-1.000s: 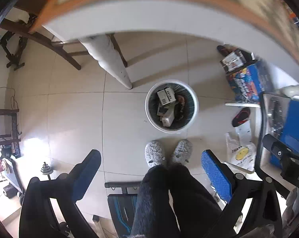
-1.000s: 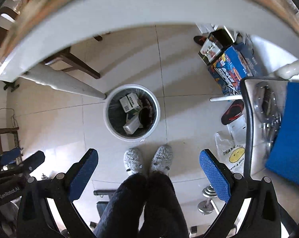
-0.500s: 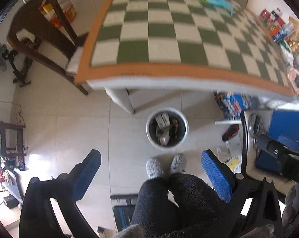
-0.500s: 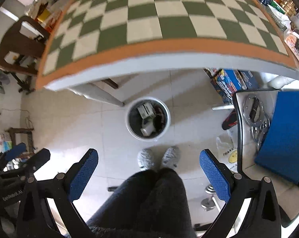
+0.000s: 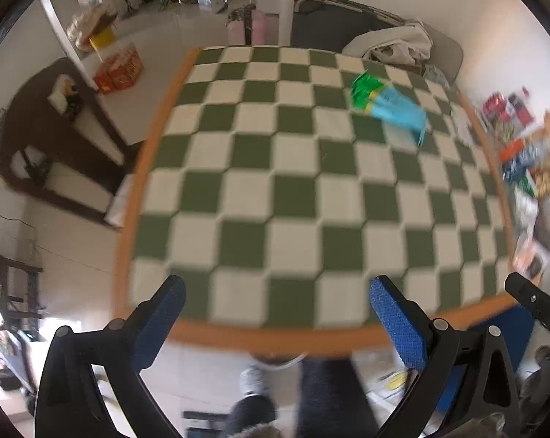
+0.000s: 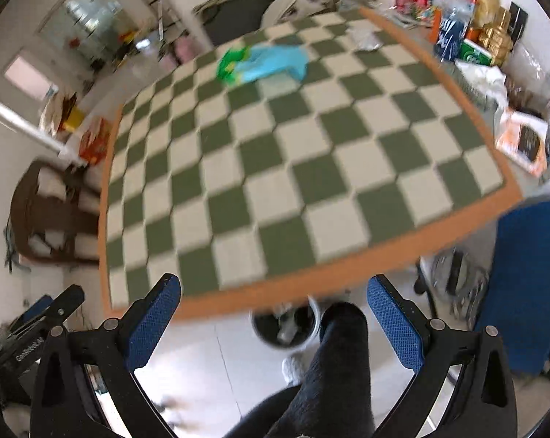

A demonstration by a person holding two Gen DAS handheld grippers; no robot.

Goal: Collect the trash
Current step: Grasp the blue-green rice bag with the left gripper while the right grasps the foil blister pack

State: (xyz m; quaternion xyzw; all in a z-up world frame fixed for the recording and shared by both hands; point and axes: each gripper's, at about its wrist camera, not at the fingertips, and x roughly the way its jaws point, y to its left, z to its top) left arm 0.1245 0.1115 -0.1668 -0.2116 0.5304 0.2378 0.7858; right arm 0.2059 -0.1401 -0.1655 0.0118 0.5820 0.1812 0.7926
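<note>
A green and light-blue wrapper (image 5: 388, 104) lies on the far part of the green-and-white checked table (image 5: 286, 241); it also shows in the right wrist view (image 6: 264, 62). A small crumpled white scrap (image 6: 364, 38) lies farther back on the table. A white trash bin (image 6: 286, 323) holding boxes stands on the floor under the table's near edge. My left gripper (image 5: 278, 325) is open and empty, at the table's near edge. My right gripper (image 6: 275, 323) is open and empty, also at the near edge.
Cans, bottles and snack packs (image 6: 468, 36) crowd the table's right side. A dark wooden chair (image 5: 52, 146) stands to the left. A blue chair (image 6: 530, 281) stands at the right. The person's legs and slippers (image 6: 333, 372) are below the table edge.
Both grippers have swung up from looking down at the trash bin and floor to looking across the table top. Both stay open and empty.
</note>
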